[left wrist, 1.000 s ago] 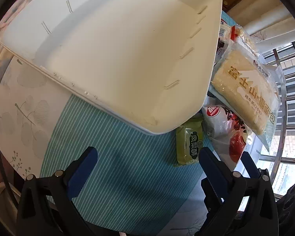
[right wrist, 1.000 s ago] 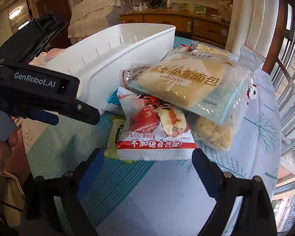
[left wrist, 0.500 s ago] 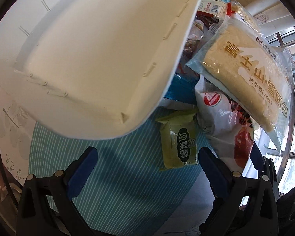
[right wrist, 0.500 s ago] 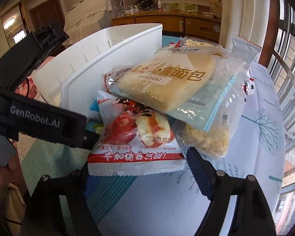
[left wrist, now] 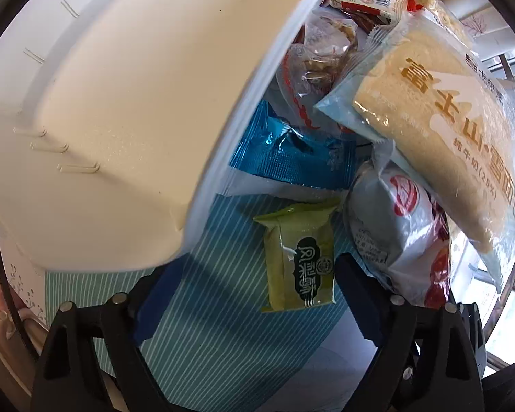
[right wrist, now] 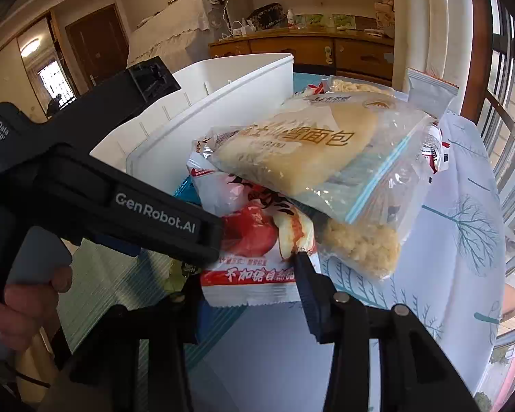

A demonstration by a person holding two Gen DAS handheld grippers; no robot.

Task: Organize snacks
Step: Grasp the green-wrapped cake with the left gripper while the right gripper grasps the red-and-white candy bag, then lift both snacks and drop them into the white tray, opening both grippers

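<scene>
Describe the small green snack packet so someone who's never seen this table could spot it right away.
Find the big white bin on the striped teal cloth. Just off its corner lies the green packet, flat on the cloth. It is the only green wrapper, small and alone beside the piled snacks.

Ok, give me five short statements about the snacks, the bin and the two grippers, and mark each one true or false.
1. The white bin holds no snacks. True.
2. The green packet lies on top of the bread bag. False: it lies flat on the striped cloth.
3. The bread bag lies on top of the pile. True.
4. The right gripper is around the red-and-white apple packet. True; its jaws are closing on it.
5. The left gripper holds the blue packet. False: its closing jaws straddle the green packet.
</scene>
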